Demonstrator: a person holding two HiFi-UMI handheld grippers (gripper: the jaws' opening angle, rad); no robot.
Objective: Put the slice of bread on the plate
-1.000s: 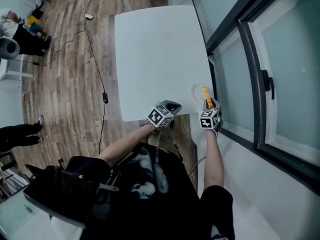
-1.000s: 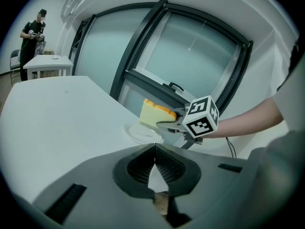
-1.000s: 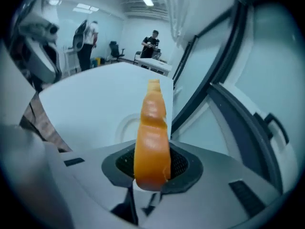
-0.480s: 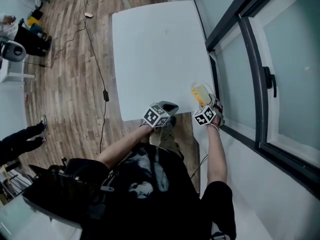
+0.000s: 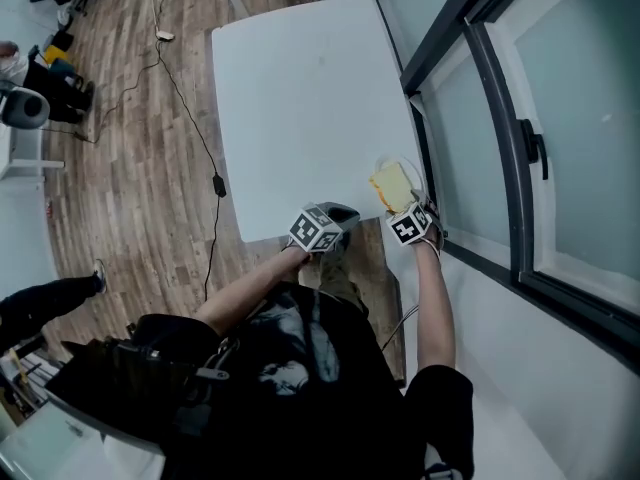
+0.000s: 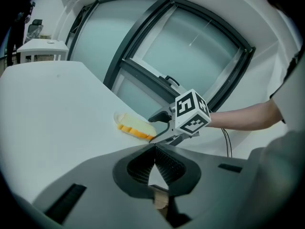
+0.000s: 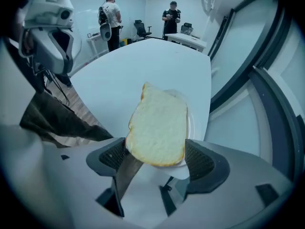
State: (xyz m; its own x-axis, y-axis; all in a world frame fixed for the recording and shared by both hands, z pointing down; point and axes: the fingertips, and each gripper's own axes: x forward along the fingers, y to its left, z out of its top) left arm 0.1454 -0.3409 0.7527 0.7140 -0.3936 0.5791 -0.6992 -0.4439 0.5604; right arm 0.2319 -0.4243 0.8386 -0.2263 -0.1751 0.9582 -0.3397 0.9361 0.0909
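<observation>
A wood-plank floor [image 5: 130, 168] carries a white square table [image 5: 300, 78] that stands against a tall dark-framed window [image 5: 560, 118], with a black cable [image 5: 192, 118] trailing across the planks on the table's left. In the right gripper view two people [image 7: 112, 13] stand at the far end of the room.

A second ago the right gripper [image 5: 406, 211] held the slice of bread [image 5: 393, 186] on edge above the plate [image 5: 385, 165], and only the slice's orange crust showed from the head view. Now the slice lies flat on the plate, pale face up. The right gripper has tipped steeply downward, and its jaws have just been opening. They stand wide, one on either side of the slice's near end, and the pads do not press on it. The left gripper [image 5: 343, 214] has barely shifted. It hangs at the table's near edge with its jaws closed together and nothing between them.

The plate sits in the table's near right corner, close to the window-side edge and to the near edge. The bread covers most of it, leaving a thin white rim showing on the window side. To the left of the plate and beyond it the tabletop runs broad and white to its far edge. The left gripper is well apart from the plate, further along the near edge.
</observation>
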